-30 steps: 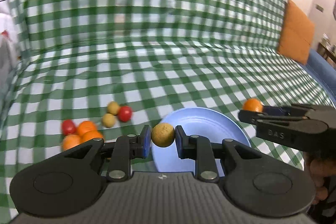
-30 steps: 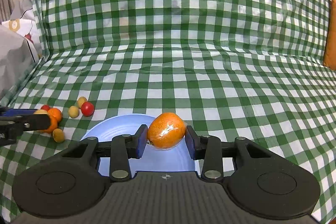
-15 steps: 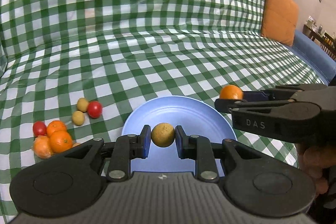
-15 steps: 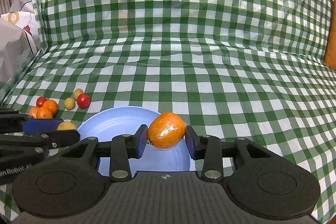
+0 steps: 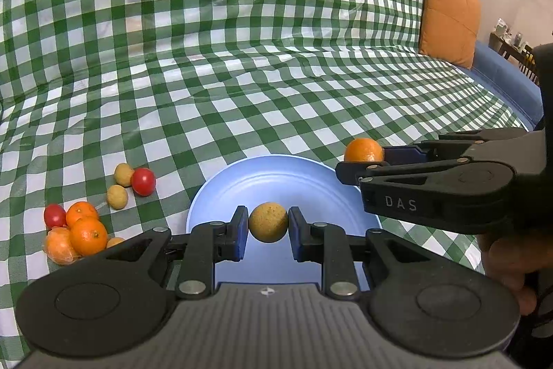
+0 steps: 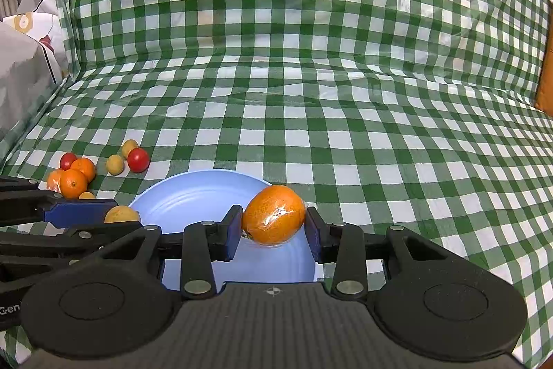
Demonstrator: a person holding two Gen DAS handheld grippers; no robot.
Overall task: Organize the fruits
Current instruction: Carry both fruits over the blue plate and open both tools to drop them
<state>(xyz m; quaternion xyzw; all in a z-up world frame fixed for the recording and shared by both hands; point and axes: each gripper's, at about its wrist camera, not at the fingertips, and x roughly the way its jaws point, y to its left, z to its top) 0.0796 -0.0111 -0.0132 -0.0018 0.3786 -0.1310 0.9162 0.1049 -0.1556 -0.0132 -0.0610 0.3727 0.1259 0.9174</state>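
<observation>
Left tongs (image 5: 268,227) pinch a tan round fruit (image 5: 268,226), seemingly above the blue plate (image 5: 276,175).

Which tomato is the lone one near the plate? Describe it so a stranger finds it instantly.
Start at the blue plate on the green checked cloth; look left. The red tomato touches a small tan fruit, with another tan fruit nearby. It sits apart from the orange pile.

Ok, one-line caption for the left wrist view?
Left claw holds a tan fruit over the blue plate; right claw brings an orange.
</observation>
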